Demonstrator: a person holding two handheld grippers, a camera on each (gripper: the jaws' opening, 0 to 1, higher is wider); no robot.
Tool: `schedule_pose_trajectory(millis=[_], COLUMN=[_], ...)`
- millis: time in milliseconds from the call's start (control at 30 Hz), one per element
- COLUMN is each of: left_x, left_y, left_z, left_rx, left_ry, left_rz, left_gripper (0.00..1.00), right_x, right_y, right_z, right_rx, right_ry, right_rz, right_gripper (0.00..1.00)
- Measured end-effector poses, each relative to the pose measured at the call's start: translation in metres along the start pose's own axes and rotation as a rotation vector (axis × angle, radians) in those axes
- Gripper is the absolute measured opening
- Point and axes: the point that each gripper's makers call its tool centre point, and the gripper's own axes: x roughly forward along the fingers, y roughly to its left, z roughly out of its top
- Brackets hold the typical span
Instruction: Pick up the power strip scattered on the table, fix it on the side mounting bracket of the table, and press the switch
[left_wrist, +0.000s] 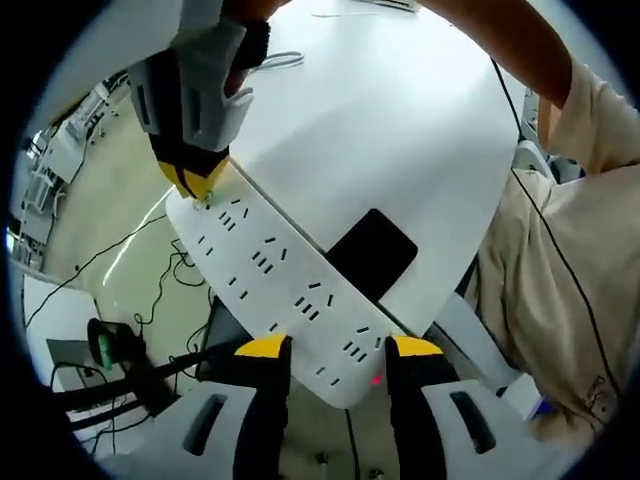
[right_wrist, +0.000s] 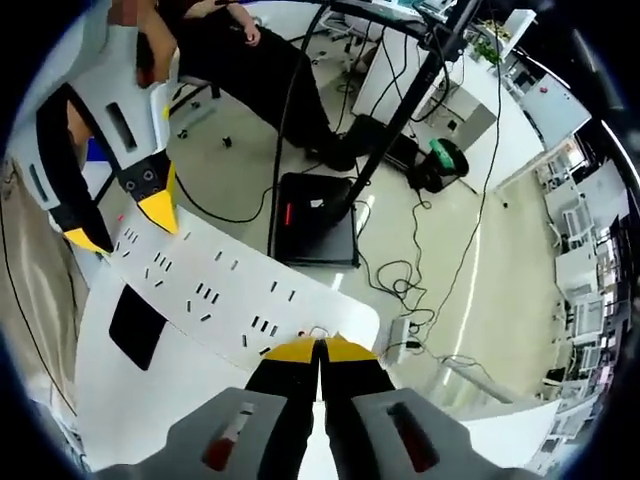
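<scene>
White table fills the upper frame of the left gripper view, with the power strip along its edge, centre frame. Left gripper fingers grasp one end; right gripper fingers, clenched, touch the other, so keep the strip level when seating it. The right gripper view adds the floor cables.

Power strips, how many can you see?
1. One white power strip lies along the table edge; the left gripper holds one end, the right gripper touches the other.
</scene>
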Motion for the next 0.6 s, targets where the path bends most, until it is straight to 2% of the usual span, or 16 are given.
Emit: schedule_pose_trajectory(millis=[300,600], left_x=[0.000,0.000], left_y=[0.000,0.000], left_z=[0.000,0.001], left_rx=[-0.001,-0.004], left_ry=[-0.013,0.025], left_rz=[-0.003,0.002], left_gripper=[0.42,0.42], right_x=[-0.001,-0.012], right_y=[-0.001,0.001], right_z=[0.001,0.011], right_rx=[0.065,0.157], right_ry=[-0.070,-0.224], right_rz=[-0.041,-0.050], right_gripper=[0.00,0.00])
